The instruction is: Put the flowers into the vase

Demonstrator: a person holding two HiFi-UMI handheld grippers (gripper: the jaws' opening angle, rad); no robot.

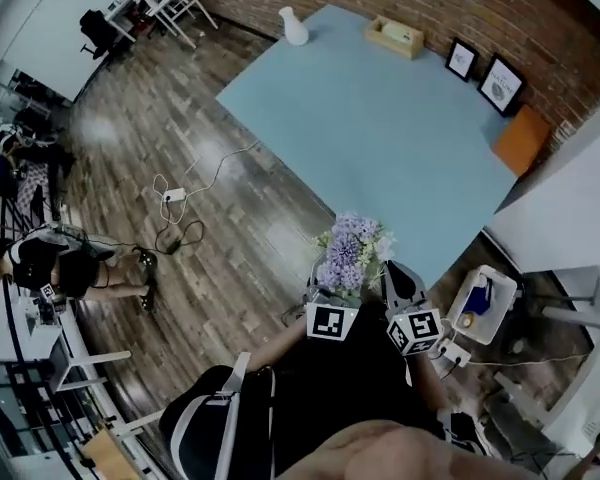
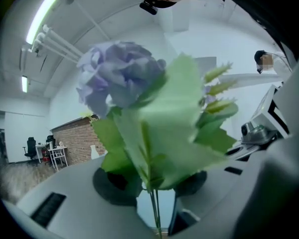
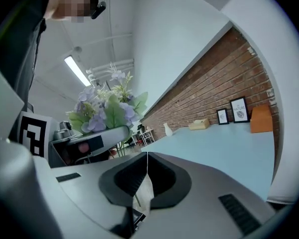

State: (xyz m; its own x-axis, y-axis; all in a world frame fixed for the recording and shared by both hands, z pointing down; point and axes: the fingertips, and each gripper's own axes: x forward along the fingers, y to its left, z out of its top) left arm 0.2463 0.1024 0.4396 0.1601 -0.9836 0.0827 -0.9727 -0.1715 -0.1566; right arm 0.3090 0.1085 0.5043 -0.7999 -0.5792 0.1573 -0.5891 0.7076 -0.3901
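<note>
Holding the flowers (image 1: 352,253) by their stems, the left gripper (image 2: 154,203) has its jaws pinched on them right at the near edge of the bench (image 1: 400,138). Right gripper (image 3: 146,156) jaws are closed up, nothing in them. The vase (image 1: 294,28) sits at the bench's far corner.

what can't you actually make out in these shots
Inside of the vase: head view, too small and far.
Most of the table: left gripper view, hidden by the flowers.
Lower ends of the stems: left gripper view, cut off by the bottom edge.
Contents of the wooden box: head view, too small.
</note>
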